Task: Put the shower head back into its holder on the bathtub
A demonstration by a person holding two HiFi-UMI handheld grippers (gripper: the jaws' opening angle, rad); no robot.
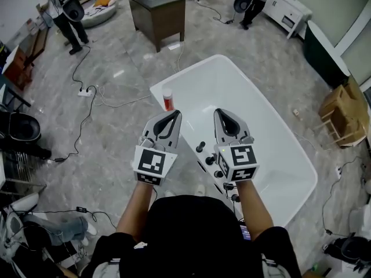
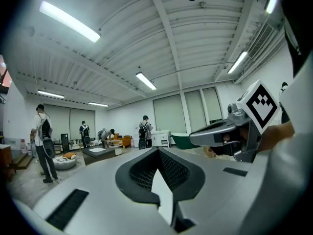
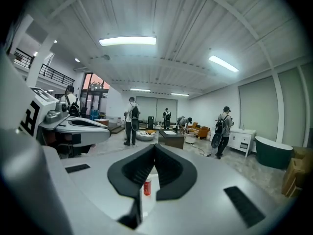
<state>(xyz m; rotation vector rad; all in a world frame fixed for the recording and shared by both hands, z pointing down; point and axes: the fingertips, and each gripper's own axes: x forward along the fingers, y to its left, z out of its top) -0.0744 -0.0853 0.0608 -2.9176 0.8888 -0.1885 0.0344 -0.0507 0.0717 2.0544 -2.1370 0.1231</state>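
While you're holding both grippers up level over the tub, neither one is carrying anything. The left gripper (image 1: 173, 114) fingers (image 2: 142, 173) are sitting pressed together on nothing, and the right gripper (image 1: 221, 112) fingers (image 3: 171, 168) are doing the same.

I'm not managing to pick out the shower head itself. The row of small round black fittings (image 1: 201, 147) is running along the near rim of the glossy white rounded-rectangle bathtub (image 1: 194, 71), below and behind your right fingers, partly hidden by that gripper. My guess is the head and its holder are sitting there.

To do this well:
- Be opening the jaws before you're reaching down.
- Be clamping the rigid handle, not the hose.
- Be steadying with the other fingers.
- Be lowering the head straight into the cradle.

Materials:
- The tub is looking like smooth, slick acrylic with a thick rolled rim, so expect things to be sliding.
- The fittings are looking hard, dark and metal-like.
- The finger pads are black and ribbed, inside grey plastic shells.
- The small red cylindrical bottle with pale cap (image 1: 168, 101) is standing upright on the rim, ahead of and below your left fingertips. It is not between any fingers.
- The floor under the tub is grey, marble-patterned and polished.
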